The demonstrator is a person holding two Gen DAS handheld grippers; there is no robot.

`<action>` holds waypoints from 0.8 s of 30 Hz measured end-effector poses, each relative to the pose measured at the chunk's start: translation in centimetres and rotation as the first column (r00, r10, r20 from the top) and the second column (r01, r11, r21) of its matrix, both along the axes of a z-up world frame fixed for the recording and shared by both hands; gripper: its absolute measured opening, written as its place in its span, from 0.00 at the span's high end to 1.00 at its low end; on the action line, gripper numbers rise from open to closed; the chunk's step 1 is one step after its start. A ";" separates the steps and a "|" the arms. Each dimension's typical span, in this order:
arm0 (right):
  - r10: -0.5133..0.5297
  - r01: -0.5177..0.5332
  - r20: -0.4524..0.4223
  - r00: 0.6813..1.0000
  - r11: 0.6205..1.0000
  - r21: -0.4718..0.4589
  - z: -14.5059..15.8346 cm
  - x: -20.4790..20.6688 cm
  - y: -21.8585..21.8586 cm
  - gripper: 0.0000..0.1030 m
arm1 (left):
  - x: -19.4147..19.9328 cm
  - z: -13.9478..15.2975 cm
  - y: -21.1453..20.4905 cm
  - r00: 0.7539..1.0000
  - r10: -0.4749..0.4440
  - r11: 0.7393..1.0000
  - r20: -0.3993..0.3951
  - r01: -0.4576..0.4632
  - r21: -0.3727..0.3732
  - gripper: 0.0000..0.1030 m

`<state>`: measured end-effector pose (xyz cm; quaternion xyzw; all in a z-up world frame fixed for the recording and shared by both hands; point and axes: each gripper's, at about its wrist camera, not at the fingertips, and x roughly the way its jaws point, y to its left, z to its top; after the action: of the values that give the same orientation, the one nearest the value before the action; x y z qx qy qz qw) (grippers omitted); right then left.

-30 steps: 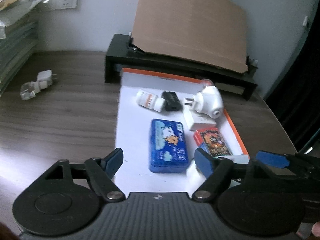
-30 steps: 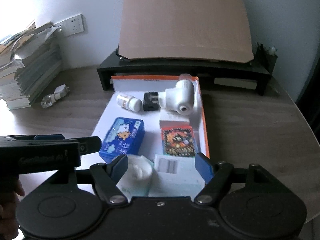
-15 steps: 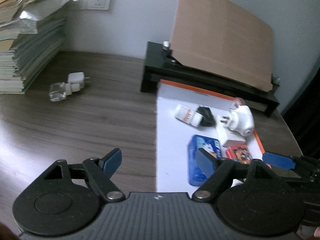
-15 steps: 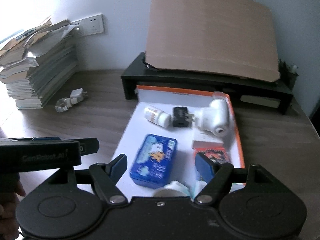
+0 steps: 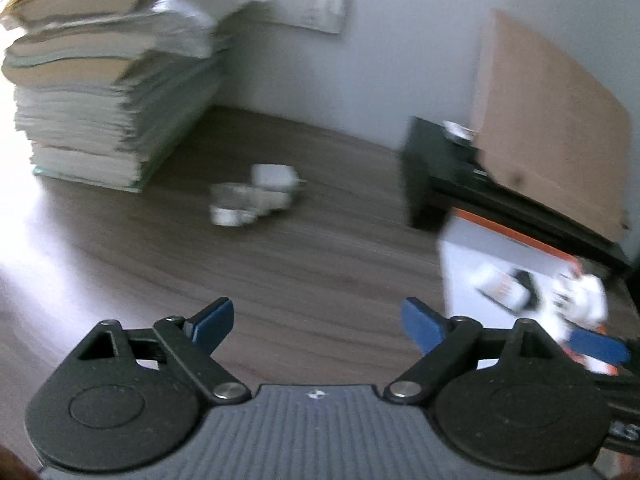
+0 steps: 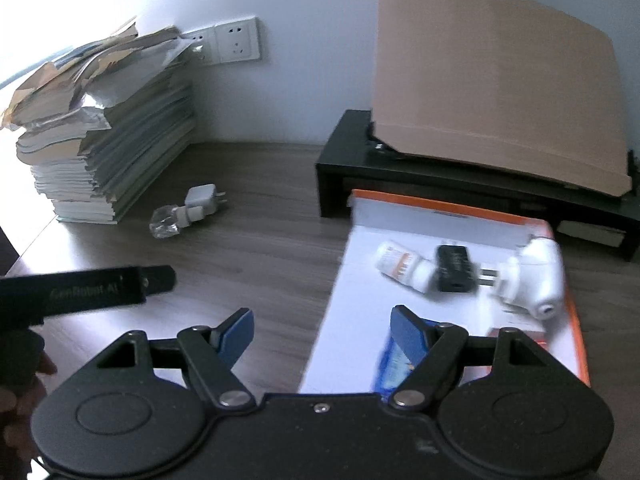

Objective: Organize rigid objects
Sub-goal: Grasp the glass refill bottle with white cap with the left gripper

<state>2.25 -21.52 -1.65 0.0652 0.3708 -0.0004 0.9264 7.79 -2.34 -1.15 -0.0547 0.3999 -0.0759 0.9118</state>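
A white charger plug and a clear crystal-like piece lie together on the wooden table, left of the tray; they also show, blurred, in the left wrist view. My left gripper is open and empty, above bare table short of them. My right gripper is open and empty at the left edge of the white tray with orange rim. The tray holds a white bottle, a black adapter, a white plug device and a blue tin.
A tall stack of papers and books stands at the far left. A black stand with a cardboard sheet leaning on it is behind the tray. A wall socket is above the table.
Both grippers have swung left, away from the tray and toward the charger plug and paper stack. The tray has slid to the right in both views. Both stay open.
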 end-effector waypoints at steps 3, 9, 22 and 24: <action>-0.006 0.007 -0.014 1.000 1.000 0.004 -0.4 1.0 0.8 0.13 | 2.2 -0.8 1.8 0.999 0.053 0.998 0.006 -0.053 0.024 0.05; -0.045 0.045 -0.051 0.998 0.999 0.012 -1.3 2.3 1.3 0.13 | 7.8 -2.1 3.4 0.991 0.123 0.991 0.044 -0.125 0.042 0.00; -0.104 0.105 -0.089 0.991 0.994 0.005 -2.5 3.1 0.0 0.13 | 13.8 -6.1 0.8 0.978 0.207 0.971 0.034 -0.209 0.119 0.00; -0.104 0.104 -0.091 0.990 0.995 0.002 -2.6 3.3 -0.1 0.13 | 14.3 -6.5 0.8 0.974 0.222 0.966 0.041 -0.225 0.125 0.00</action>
<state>5.58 -21.65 -4.28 0.0874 0.4087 -0.0504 0.9071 22.05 -1.54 -7.66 -0.0393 0.3830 0.0527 0.9214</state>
